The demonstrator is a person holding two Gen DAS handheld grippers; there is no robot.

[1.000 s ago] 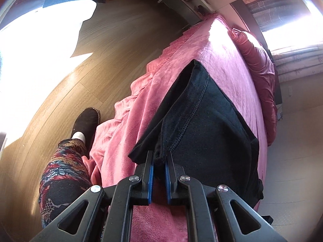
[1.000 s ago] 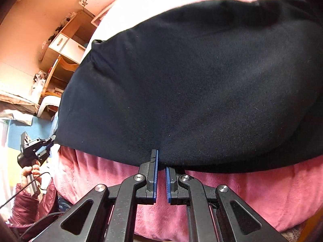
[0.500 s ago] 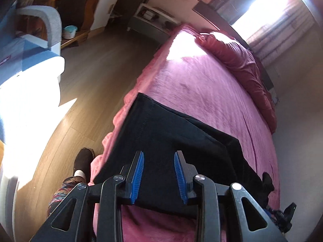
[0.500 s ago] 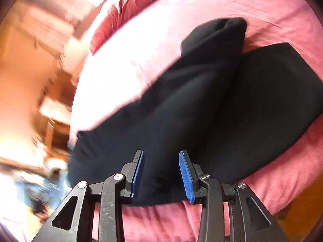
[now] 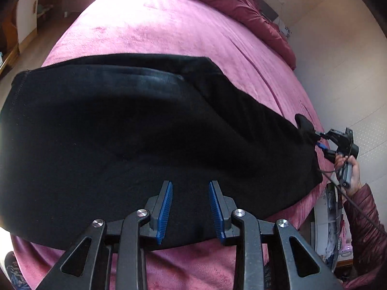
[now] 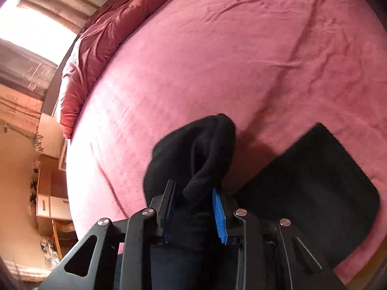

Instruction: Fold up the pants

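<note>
Both wrist views close over pants (image 5: pixel 145 133), bed (image 6: pixel 241 60).

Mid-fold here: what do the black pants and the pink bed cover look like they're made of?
The black pants look like thick, matte knit, perhaps fleece-lined cotton: the bunched end in the right gripper shows a fine knit texture and soft, rounded folds. The pink bed cover looks like short-pile plush or velvety fleece, with a faint sheen and brushed streaks. Exact fibre cannot be told.
</note>
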